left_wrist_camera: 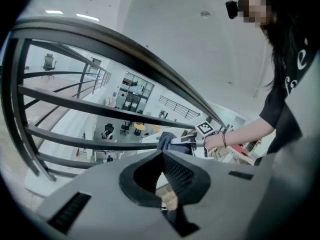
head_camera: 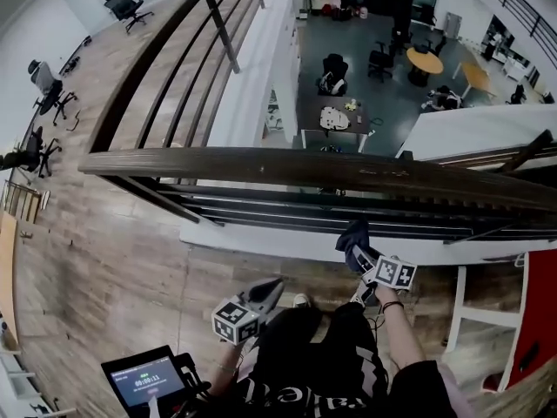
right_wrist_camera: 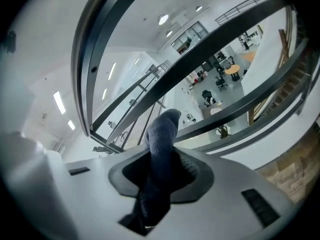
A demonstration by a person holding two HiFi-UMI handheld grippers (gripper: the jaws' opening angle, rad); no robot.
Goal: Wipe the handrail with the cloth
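The dark wooden handrail runs across the head view above several black rails. Below it, my right gripper is shut on a dark blue cloth, which stays a little short of the rail. In the right gripper view the cloth sticks up from between the jaws of the right gripper, with the handrail arching overhead. My left gripper hangs lower and to the left, shut and holding nothing. From the left gripper I see the handrail, the cloth and the right gripper.
The railing guards a balcony edge, with an office floor of desks and chairs far below. A second handrail branches off to the far left along the wooden floor. A tablet sits at bottom left and a red cabinet at right.
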